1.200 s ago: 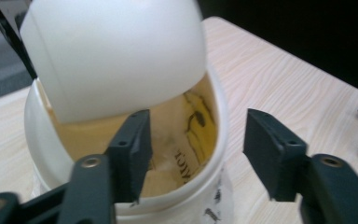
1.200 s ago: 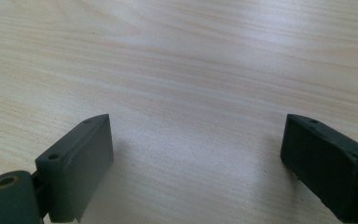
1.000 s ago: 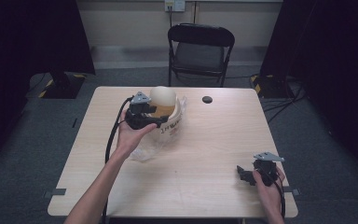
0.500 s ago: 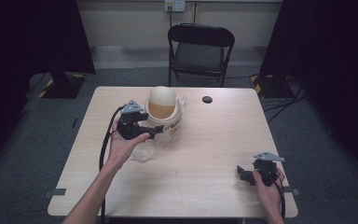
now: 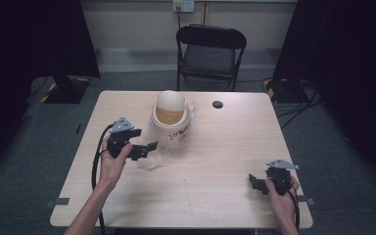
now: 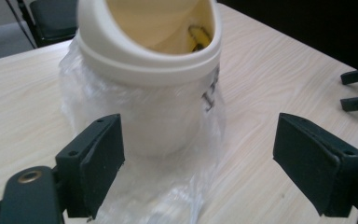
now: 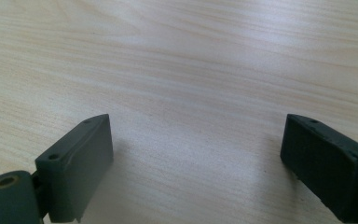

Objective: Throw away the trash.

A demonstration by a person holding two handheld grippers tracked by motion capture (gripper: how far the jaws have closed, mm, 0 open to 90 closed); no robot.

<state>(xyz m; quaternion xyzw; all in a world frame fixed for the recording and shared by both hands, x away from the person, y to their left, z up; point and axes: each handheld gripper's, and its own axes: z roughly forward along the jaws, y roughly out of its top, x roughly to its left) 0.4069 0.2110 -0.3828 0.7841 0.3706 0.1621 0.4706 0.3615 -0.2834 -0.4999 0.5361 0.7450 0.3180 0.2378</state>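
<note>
Cream plastic and a crinkled clear liner mark the job: a small swing-lid bin (image 5: pixel 170 122) stands upright on the far-left-of-centre part of the wooden table (image 5: pixel 225 196), with its plastic bag (image 5: pixel 152 155) spilling out from under the lid and pooling on the wood toward the person. Something yellow sits inside the bin's mouth in the left gripper view, too blurred to name.

At the left, the left gripper (image 5: pixel 144 149) points at the bag's loose skirt, jaws spread wide and holding nothing, just short of the film. To do this step well, I would judge it best to come in low, pinch a gathered fold of the bag rather than a single slippery layer, and avoid nudging the light bin, which could tip. The left forearm runs diagonally up from the bottom edge, wrist bent inward toward the bin.

At the right, the right gripper (image 5: pixel 255 183) rests near the table's near right corner, well apart from the bin, jaws likewise released over bare wood.
</note>
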